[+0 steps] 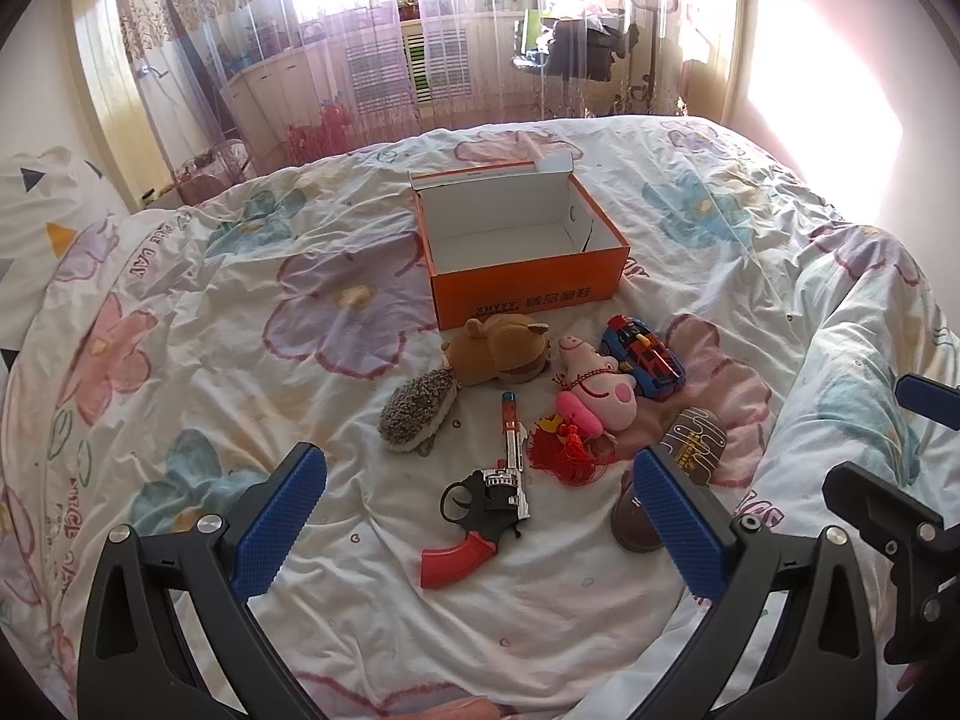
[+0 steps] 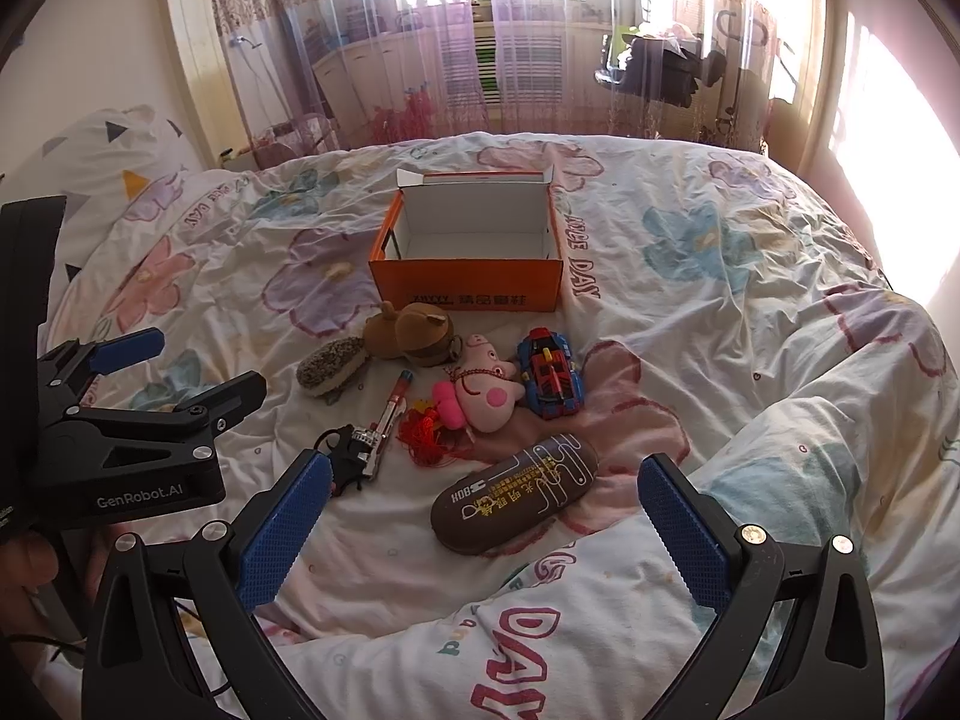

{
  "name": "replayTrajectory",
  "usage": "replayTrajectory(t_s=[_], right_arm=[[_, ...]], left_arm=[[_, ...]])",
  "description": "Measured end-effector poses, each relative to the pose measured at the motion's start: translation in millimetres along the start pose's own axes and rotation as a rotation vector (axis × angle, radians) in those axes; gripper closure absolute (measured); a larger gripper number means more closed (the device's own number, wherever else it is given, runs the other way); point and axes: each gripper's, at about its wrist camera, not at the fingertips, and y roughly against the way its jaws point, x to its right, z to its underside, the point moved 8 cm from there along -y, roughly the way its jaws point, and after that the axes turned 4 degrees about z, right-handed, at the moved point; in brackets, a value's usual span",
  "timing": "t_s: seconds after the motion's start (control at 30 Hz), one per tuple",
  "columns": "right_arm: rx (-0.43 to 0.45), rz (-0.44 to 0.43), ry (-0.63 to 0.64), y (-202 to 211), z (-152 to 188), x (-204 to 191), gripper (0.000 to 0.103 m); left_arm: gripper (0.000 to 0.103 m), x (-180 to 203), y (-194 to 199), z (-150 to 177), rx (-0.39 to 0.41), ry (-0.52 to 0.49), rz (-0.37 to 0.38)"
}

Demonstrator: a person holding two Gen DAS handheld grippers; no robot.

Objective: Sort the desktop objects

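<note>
An open orange shoe box [image 1: 528, 291] [image 2: 468, 294] stands empty on the bed. In front of it lie a brown plush bear [image 1: 498, 348] [image 2: 414, 330], a hedgehog plush [image 1: 417, 414] [image 2: 330, 369], a pink pig plush [image 1: 594, 390] [image 2: 486, 387], a toy car [image 1: 645, 357] [image 2: 552, 375], a toy revolver [image 1: 480, 498] [image 2: 366, 441], a red tassel [image 1: 564, 456] [image 2: 426, 429] and a brown glasses case [image 1: 690, 450] [image 2: 516, 492]. My left gripper [image 1: 480, 516] is open above the revolver. My right gripper [image 2: 483, 525] is open above the glasses case. Both are empty.
The flowered quilt [image 1: 240, 330] covers the whole bed, with a raised fold at the right [image 2: 810, 420]. A pillow [image 2: 108, 150] lies at the far left. Sheer curtains [image 1: 456, 42] hang beyond the bed. The left gripper's body [image 2: 120, 438] shows at the right wrist view's left edge.
</note>
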Motion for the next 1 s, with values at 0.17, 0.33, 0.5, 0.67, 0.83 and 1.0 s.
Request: replayTrajectory(t_s=[0.17, 0.33, 0.5, 0.67, 0.83, 1.0], right_arm=[[0.002, 0.004, -0.002, -1, -1, -1, 0.000], [0.002, 0.005, -0.002, -4, 3, -2, 0.000], [-0.013, 0.002, -0.005, -4, -2, 3, 0.000], [-0.015, 0.003, -0.003, -3, -3, 4, 0.000], [-0.017, 0.005, -0.004, -3, -3, 5, 0.000], [-0.017, 0.007, -0.005, -5, 0, 5, 0.000]], left_arm=[[0.000, -3, -3, 0, -0.007, 0.012, 0.019], [0.000, -1, -1, 3, 0.003, 0.007, 0.009], [0.000, 0, -3, 3, -0.007, 0.010, 0.005], [0.000, 1, -4, 5, -0.010, 0.007, 0.006], [0.000, 2, -6, 8, -0.014, 0.003, 0.011], [0.000, 4, -6, 10, -0.017, -0.001, 0.016]])
